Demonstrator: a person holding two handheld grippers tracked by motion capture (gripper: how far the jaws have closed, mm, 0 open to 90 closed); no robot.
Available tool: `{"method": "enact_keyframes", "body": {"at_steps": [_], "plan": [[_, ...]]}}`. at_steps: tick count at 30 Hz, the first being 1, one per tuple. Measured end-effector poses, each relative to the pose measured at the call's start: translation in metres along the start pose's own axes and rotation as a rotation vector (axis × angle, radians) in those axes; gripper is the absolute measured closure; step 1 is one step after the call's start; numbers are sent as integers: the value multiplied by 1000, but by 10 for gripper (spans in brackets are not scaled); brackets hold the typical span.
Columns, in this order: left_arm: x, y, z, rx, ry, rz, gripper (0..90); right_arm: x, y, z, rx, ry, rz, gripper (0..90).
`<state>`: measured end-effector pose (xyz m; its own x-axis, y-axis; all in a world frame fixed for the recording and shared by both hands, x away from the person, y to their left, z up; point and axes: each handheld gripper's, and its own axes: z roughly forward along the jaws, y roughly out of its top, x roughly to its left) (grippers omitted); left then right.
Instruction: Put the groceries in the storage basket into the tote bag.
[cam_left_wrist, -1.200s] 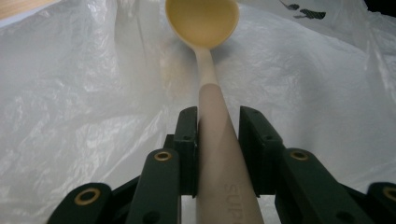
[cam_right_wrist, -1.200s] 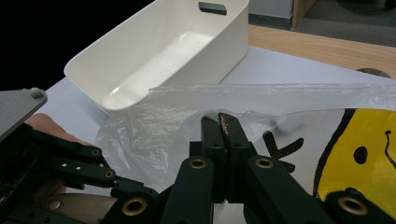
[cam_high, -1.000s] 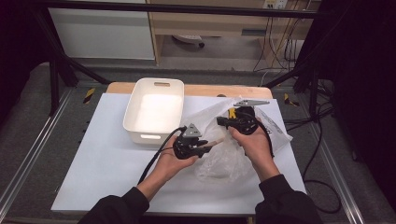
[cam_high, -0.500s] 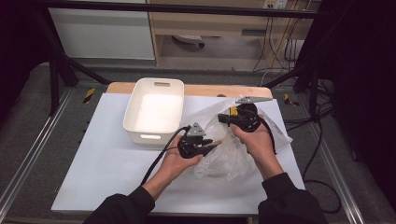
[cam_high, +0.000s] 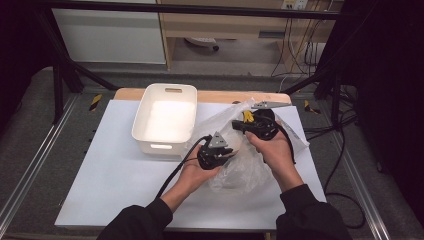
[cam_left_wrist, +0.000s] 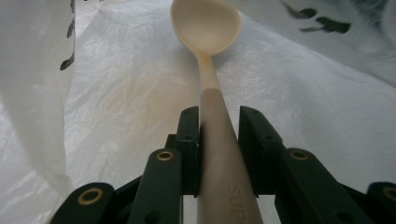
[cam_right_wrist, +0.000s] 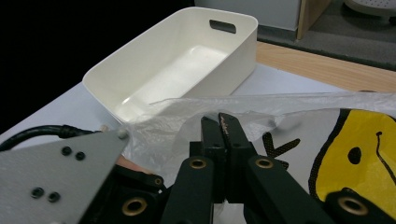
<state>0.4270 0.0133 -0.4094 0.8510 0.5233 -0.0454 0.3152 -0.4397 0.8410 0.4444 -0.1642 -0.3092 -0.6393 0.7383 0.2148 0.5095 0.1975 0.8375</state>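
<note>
1. The table (cam_high: 110, 190) is a white surface with a strip of bare wood along its far edge, and the person's two sleeved forearms come in over its near side.
2. The white bin (cam_high: 166, 118) stands on the far left part of the table. It is an oblong tub with a slot handle in its far end wall, and in the right gripper view it (cam_right_wrist: 187, 60) lies just beyond the bag's edge.
3. The plastic bag (cam_high: 240, 160) lies crumpled on the table just right of the bin, thin and see-through, printed with black marks and a yellow smiling face (cam_right_wrist: 359, 154).
4. The right gripper (cam_high: 239, 125) sits over the bag's far edge. Its jaws are pressed together on the thin film of the bag's rim (cam_right_wrist: 223, 122), which stretches away to both sides of them.
5. The left gripper (cam_high: 231, 150) reaches into the bag from the left, its cable trailing back toward the person. Its jaws stand part-closed around the spoon's handle: one pad lies against the handle, while a thin gap shows at the other.
6. The spoon (cam_left_wrist: 212, 93) is inside the bag, resting on its white film. Its long axis runs straight along the left gripper's jaws, bowl pointing away from the gripper and handle end toward it. It is pale cream, with a smooth oval bowl, a narrow neck and a thicker, duller handle bearing embossed letters near the bottom edge of that view.
</note>
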Motion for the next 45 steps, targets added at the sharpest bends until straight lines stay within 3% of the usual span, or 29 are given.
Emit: {"method": "enact_keyframes", "body": {"at_steps": [14, 23, 30, 32, 40, 41, 42, 45], "plan": [[-4, -3, 15, -9, 8, 34, 700, 0, 11, -8, -33, -3, 0, 900], [-8, -3, 20, -30, 52, 88, 702, 3, 16, -16, -46, -3, -9, 900], [-8, 2, 24, -63, 71, 60, 705, 4, 15, -15, -37, 0, -17, 900], [-8, 5, 25, -73, 86, 75, 706, 4, 15, -16, -40, 1, -16, 900], [-7, 12, 40, -89, 70, 56, 715, 4, 14, -21, -48, 2, -14, 900], [-6, 13, 41, -94, 96, 77, 717, 3, 14, -21, -47, 1, -15, 900], [-5, 14, 43, -96, 98, 70, 719, 2, 13, -21, -46, -1, -14, 900], [-1, 11, 48, -101, 76, 45, 722, 0, 11, -20, -39, -8, -9, 900]]}}
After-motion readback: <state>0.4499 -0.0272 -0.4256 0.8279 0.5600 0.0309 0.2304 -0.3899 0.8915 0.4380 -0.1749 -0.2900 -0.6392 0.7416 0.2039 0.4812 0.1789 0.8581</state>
